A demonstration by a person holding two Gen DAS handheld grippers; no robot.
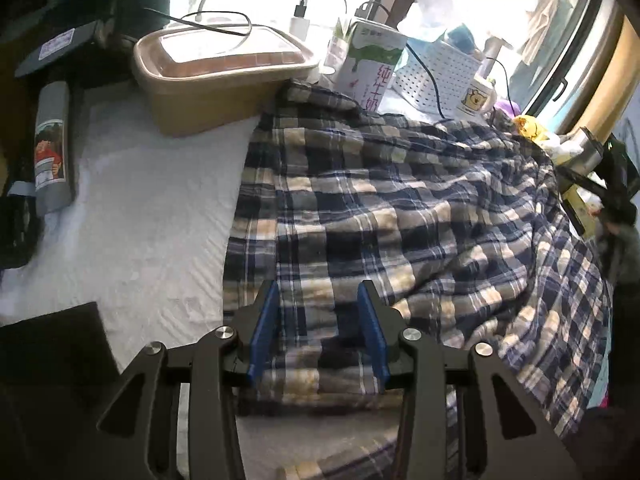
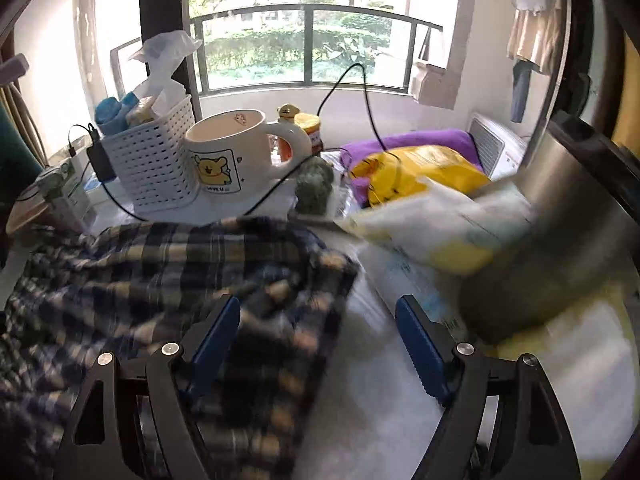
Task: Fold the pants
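Plaid cotton pants in navy, white and tan lie rumpled across a white textured table cover, their far edge just short of a brown paper food box with a clear lid and a green-and-white milk carton. The left gripper hovers over the near hem, its blue-padded jaws spread with fabric between them but not pinched. The right gripper is spread wide at the pants' right edge; one finger sits over cloth, the other over bare cover. Behind stand a cream cartoon-bear mug and a white perforated plastic basket.
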